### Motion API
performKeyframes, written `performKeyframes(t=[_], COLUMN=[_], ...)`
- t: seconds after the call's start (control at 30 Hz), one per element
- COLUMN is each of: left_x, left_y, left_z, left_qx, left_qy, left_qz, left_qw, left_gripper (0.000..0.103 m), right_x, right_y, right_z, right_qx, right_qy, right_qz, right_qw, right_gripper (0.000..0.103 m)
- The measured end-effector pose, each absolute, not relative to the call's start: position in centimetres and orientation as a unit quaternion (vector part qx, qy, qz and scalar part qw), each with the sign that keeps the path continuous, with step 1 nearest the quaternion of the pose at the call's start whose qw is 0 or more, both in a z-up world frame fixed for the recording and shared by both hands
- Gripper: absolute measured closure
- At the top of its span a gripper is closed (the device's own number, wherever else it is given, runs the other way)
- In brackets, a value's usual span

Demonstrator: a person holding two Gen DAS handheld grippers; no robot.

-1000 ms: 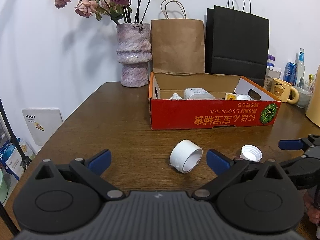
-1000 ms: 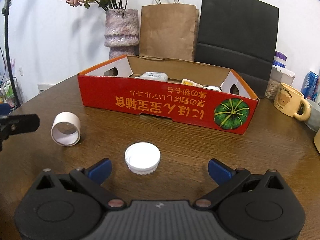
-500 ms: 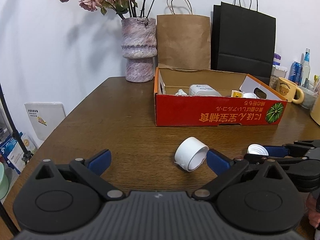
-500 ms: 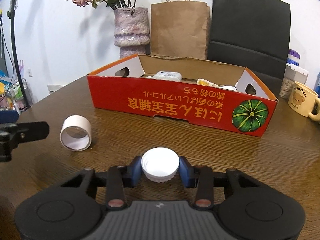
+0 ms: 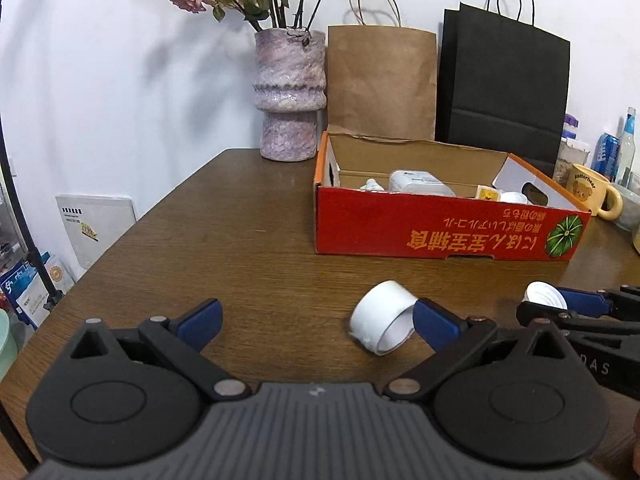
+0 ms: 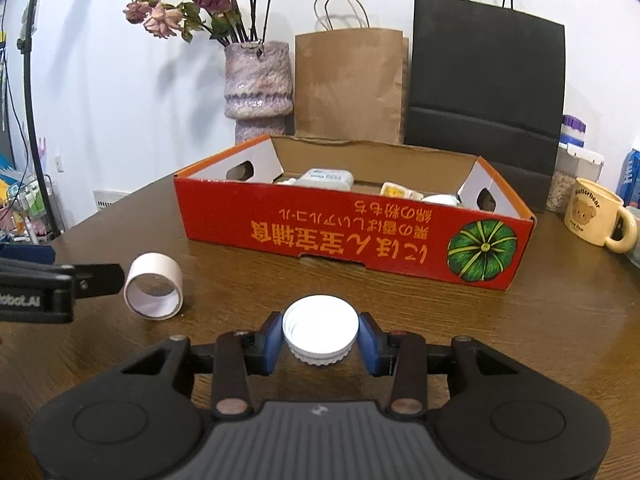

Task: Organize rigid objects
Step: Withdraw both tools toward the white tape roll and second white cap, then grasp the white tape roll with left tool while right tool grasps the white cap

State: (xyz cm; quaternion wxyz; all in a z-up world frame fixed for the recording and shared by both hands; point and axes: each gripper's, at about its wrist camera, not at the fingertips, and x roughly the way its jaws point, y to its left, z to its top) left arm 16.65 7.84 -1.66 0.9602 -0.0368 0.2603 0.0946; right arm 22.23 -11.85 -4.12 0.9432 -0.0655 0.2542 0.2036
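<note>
A white ribbed bottle cap point(image 6: 320, 330) sits between the blue pads of my right gripper point(image 6: 321, 340), which is shut on it just above the brown table; the cap point(image 5: 544, 299) also shows at the right of the left wrist view. A white tape ring point(image 6: 154, 286) lies on its side to the left. My left gripper point(image 5: 316, 322) stands open and wide, its right fingertip right next to the tape ring point(image 5: 383, 328); I cannot tell if they touch. Behind stands the red cardboard box point(image 6: 352, 236) holding a white container and small items.
A purple vase point(image 6: 258, 88) with dried roses, a brown paper bag point(image 6: 350, 84) and a black bag point(image 6: 486, 80) line the wall behind the box. A yellow bear mug point(image 6: 596, 212) and cans stand at the right. The table point(image 5: 224, 240) edge falls off at the left.
My right gripper went from wide open to shut on the white cap, which now sits slightly raised. The left gripper shifted a little, and the tape ring now lies against its right finger.
</note>
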Motion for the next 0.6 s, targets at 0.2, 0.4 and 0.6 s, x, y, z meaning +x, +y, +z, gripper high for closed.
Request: performKeyframes(t=[0.2, 0.4, 0.6], left_x=[18.3, 20.2, 22.0], left_y=[6.0, 4.9, 4.8], left_z=[-2.1, -2.8, -3.8], left_qx=[-0.021, -0.018, -0.021], left_qy=[0.272, 0.288, 0.320], left_qz=[0.116, 0.136, 0.151], left_qw=[0.955, 0.948, 0.935], left_gripper=[0.000, 0.000, 0.000], right_x=[22.0, 22.1, 22.2], right_y=[-12.9, -13.7, -13.9], right_z=[-3.5, -3.1, -3.1], right_qx=[-0.062, -0.054, -0.052], right_qy=[0.239, 0.231, 0.231], right_qz=[0.190, 0.178, 0.172], right_qw=[0.950, 0.955, 0.956], right_gripper=[0.064, 0.064, 0.064])
